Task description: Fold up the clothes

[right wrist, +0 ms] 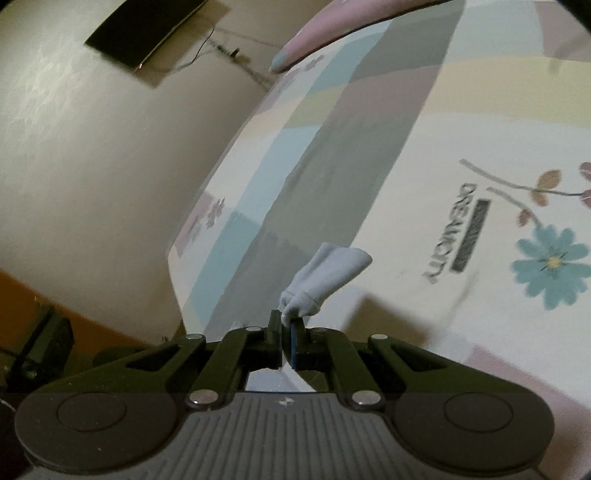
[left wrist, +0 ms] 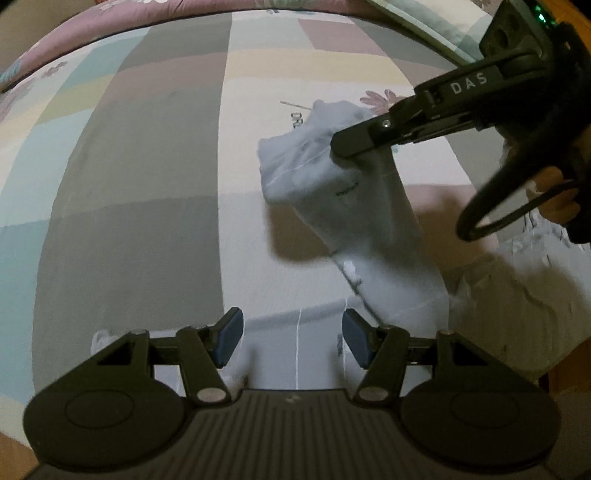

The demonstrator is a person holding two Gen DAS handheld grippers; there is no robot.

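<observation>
A white garment with thin pale lines lies on the bed; one long part of it is lifted and hangs in the air. My right gripper is shut on that lifted part. In the right wrist view a bunched fold of the garment sticks out past my shut right gripper. My left gripper is open, low over the near flat part of the garment, with cloth showing between its blue pads.
A patchwork bedspread in grey, blue, yellow and pink with flowers covers the bed. A pink floral quilt lies along the far edge. A pale wall and a dark panel border the bed's side. A hand holds the right gripper.
</observation>
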